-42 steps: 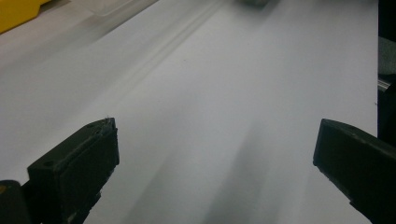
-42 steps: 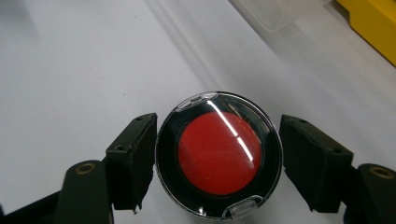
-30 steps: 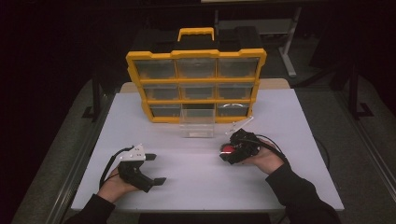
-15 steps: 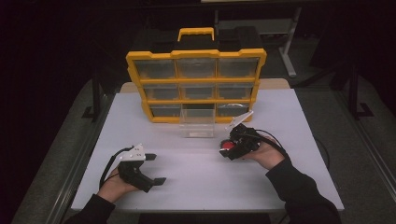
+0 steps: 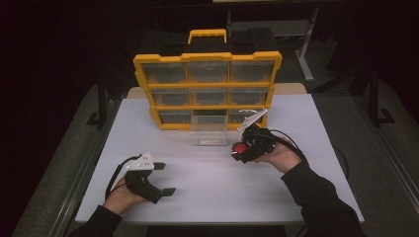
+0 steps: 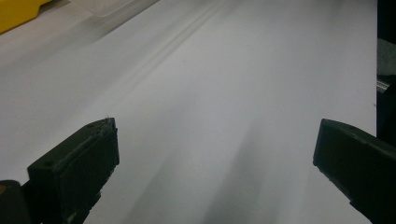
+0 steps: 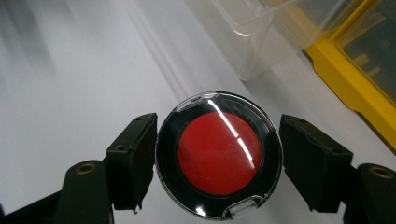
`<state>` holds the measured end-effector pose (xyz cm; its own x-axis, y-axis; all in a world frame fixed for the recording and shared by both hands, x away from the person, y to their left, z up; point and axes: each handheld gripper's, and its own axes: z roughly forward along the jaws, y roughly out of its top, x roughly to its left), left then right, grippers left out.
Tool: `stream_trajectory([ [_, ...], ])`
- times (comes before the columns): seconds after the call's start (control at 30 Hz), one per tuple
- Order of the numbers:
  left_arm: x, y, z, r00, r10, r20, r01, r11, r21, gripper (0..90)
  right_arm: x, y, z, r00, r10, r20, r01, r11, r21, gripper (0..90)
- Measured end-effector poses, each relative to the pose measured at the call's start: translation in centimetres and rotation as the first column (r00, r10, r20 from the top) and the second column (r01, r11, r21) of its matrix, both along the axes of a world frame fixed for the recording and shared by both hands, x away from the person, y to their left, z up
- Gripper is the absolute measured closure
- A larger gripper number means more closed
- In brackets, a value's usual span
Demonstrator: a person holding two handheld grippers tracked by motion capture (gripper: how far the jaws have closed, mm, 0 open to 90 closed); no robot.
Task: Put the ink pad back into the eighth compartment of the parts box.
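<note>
At the lower left of the high view, the left tongs [image 5: 165, 178] rest low over the white counter [image 5: 212, 197], held by a hand in a dark sleeve. Their jaws stand wide apart with nothing between them; in the left gripper view the left tongs [image 6: 215, 163] frame only bare counter [image 6: 210, 93], one jaw at the lower left of the frame and the other at the lower right.

Farther up and to the right of centre in the high view, the right tongs [image 5: 240, 149] are held by the other hand, a black cable trailing off behind them. They are clamped on a round red compact [image 5: 240, 148]. In the right gripper view the right tongs [image 7: 217, 156] press on both sides of the round red compact [image 7: 219, 154], a red disc in a black ring under a clear glossy lid, sitting in the lower middle of the frame.

Just beyond the compact, a clear drawer [image 5: 208, 132] sits pulled out onto the counter from the bottom row of a yellow organizer [image 5: 207, 57]. The organizer stands upright at the upper centre of the high view, three rows of three clear drawers, a yellow handle on top. In the right gripper view the clear drawer [image 7: 252, 37] and the yellow organizer [image 7: 345, 88] fill the upper right.
</note>
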<state>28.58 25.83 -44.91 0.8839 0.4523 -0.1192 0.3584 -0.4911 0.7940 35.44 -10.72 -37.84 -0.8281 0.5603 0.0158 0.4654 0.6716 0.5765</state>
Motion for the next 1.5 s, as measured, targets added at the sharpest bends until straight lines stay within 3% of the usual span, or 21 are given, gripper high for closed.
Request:
stream_trajectory([
  [0.97, 0.0, 0.0, 0.0, 1.0, 0.001, 0.002, -0.001, 1.0, 0.0, 0.0, 2.6, 0.6, 2.6, 0.9998, -0.018, 0.001, 0.018, 0.999, 0.027, 28.6],
  [1.5, 0.0, 0.0, 0.1, 1.0, -0.001, 0.003, 0.001, 1.0, -0.002, 0.0, 3.9, 1.9, 4.3, 0.9995, -0.013, 0.028, 0.012, 0.999, 0.039, 28.6],
])
